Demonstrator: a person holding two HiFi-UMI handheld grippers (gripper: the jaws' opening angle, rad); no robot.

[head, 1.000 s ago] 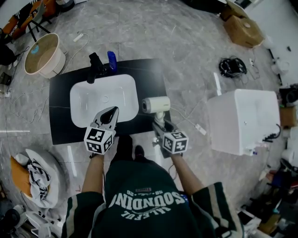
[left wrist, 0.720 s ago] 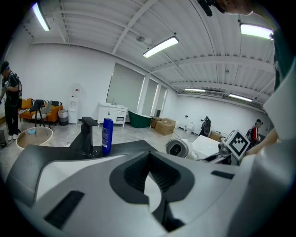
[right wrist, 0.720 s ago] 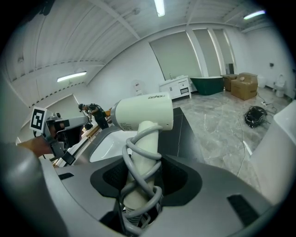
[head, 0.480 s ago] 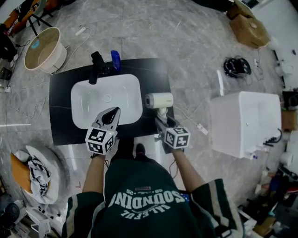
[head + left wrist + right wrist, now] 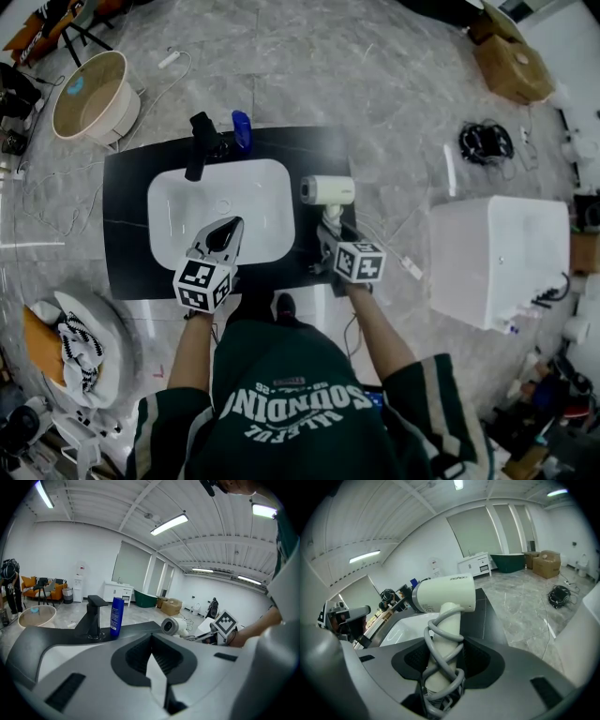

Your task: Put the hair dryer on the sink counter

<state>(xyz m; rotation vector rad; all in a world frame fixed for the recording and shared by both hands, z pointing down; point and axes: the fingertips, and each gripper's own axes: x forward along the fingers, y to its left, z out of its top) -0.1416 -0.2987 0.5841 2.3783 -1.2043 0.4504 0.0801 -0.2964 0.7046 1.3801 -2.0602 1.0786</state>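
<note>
Since the hair dryer [image 5: 328,190] is clamped by its cord-wrapped handle in the right gripper [image 5: 332,246], it sticks straight out ahead of the jaws, barrel crosswise with its round end toward the basin [image 5: 187,202]. It's over the right strip of the sink counter [image 5: 127,234], so I'd guess straight down does it. The left gripper [image 5: 221,236] is closed and empty over the basin.
</note>
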